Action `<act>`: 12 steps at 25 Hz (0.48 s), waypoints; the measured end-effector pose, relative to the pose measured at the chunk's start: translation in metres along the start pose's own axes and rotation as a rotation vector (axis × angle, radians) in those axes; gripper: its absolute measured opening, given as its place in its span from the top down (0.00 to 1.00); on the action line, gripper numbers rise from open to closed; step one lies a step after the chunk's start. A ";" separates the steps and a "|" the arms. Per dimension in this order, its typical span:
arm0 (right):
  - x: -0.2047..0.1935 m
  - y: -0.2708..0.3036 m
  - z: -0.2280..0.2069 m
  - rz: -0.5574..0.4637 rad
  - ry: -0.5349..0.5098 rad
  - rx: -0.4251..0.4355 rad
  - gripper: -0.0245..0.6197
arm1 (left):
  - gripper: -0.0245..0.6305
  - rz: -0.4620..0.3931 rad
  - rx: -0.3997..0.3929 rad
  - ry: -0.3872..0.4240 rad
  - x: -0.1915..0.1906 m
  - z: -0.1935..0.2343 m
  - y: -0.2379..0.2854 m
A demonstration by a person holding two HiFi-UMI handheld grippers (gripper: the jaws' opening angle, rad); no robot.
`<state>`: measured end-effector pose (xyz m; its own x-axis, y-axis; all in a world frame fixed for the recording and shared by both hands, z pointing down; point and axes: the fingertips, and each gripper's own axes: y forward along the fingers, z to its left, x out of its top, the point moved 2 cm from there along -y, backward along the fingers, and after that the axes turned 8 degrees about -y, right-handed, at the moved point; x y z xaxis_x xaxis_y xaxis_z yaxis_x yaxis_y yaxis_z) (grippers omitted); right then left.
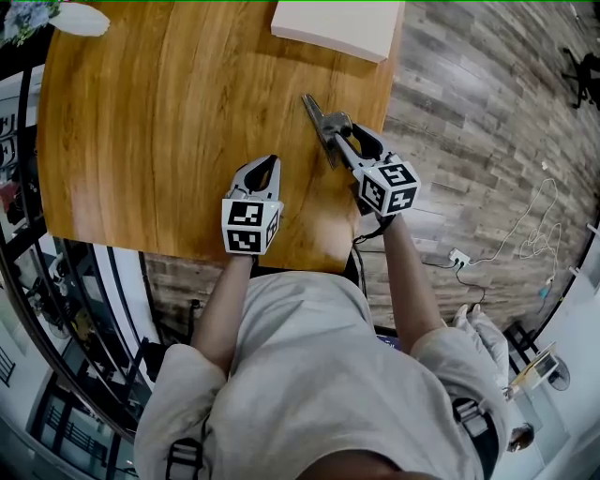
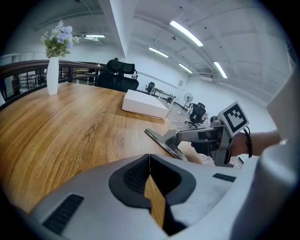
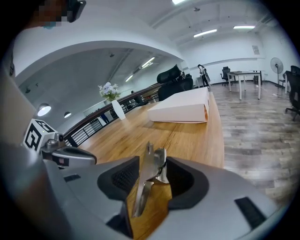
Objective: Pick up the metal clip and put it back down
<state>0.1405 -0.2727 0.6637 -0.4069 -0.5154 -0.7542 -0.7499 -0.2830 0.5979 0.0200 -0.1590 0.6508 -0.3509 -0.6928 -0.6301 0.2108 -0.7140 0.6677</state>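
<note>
The metal clip (image 1: 319, 120) lies near the right edge of the wooden table (image 1: 169, 122). My right gripper (image 1: 345, 131) straddles its near end. In the right gripper view the clip (image 3: 149, 180) stands between the dark pads (image 3: 123, 178) of that gripper (image 3: 153, 165), close to both sides, and I see no firm pinch. My left gripper (image 1: 269, 159) rests on the table a short way left of the clip, shut and empty, its tips (image 2: 150, 157) meeting. From the left gripper view the clip (image 2: 164, 140) and the right gripper (image 2: 187, 136) show ahead to the right.
A flat white box (image 1: 337, 26) lies at the table's far right edge. A white vase with flowers (image 1: 75, 19) stands at the far left corner. The table's right edge (image 1: 392, 103) drops to a plank floor with cables (image 1: 534, 234). A railing runs along the left.
</note>
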 end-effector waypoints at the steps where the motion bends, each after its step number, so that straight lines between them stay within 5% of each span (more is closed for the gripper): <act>1: -0.001 -0.001 0.001 -0.003 0.009 -0.005 0.68 | 0.93 -0.001 -0.006 0.005 0.001 0.002 -0.003; 12: -0.021 -0.023 0.032 0.013 0.100 -0.221 0.66 | 0.93 -0.006 -0.098 0.063 0.016 0.033 -0.036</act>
<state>0.1493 -0.2300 0.6572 -0.3543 -0.5945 -0.7218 -0.6079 -0.4401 0.6609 -0.0237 -0.1411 0.6294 -0.2953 -0.6913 -0.6595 0.2978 -0.7225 0.6240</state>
